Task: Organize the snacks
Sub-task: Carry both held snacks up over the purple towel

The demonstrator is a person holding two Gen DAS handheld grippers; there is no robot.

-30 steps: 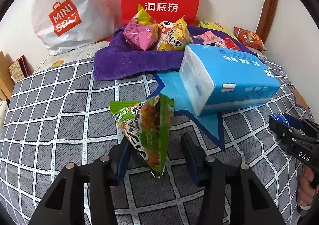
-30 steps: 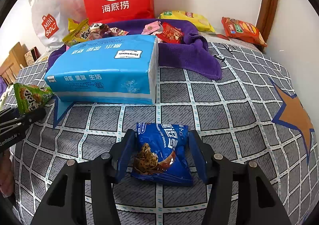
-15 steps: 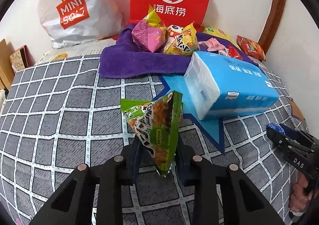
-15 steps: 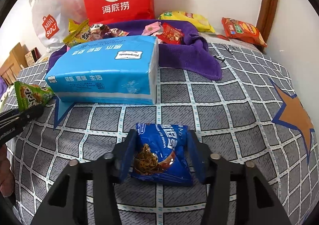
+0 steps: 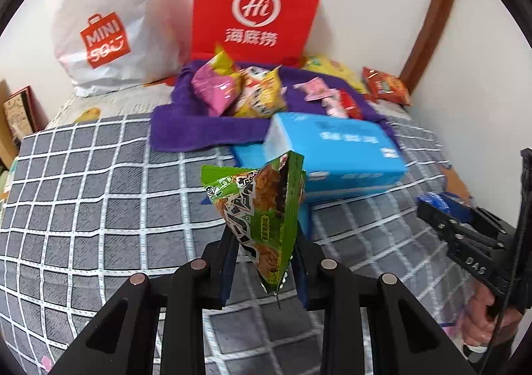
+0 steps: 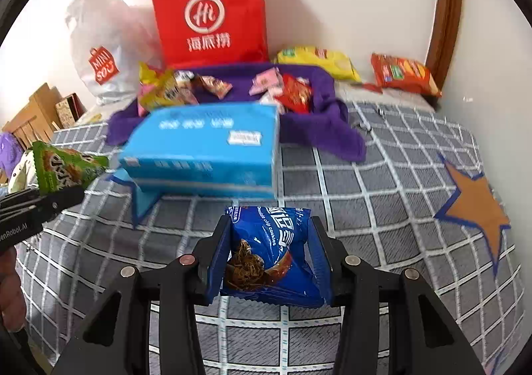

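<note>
Your left claw (image 5: 266, 262) was clamped tight on the green snack packet (image 5: 257, 208), and there it was, gripped near its lower tip! The packet stood nearly upright between the pads, long axis running bottom to top, its wide sealed end fanned out above and its narrow corner poking down past the fingers (image 5: 226, 262). The claw pointed steeply down toward the bed (image 5: 99, 195), with the packet clear of the checked grey cover.

Over on the other side, your right claw (image 6: 269, 255) had the blue cookie packet (image 6: 271, 252) between its pads, and the jaws were closing in on it, pressing both side edges. That packet sat squarely, its printed face toward the camera, top seam pointing away from you and serrated bottom seam nearest. This claw angled steeply down too. In the left view your right hand (image 5: 482, 318) was wrapped round its handle at the far right edge.

Beyond the claws lay the blue tissue pack (image 6: 206, 149), long side across the bed, resting on a blue star patch. Behind it the purple towel (image 6: 326, 129) carried a scatter of snacks: pink and yellow packets (image 5: 239, 89) on one side, a red packet (image 6: 296, 94) on the other. A yellow bag (image 6: 316, 62) and an orange bag (image 6: 402, 74) lay by the wall, with the red paper bag (image 6: 209, 12) and white plastic bag (image 5: 106, 19) standing at the back.
</note>
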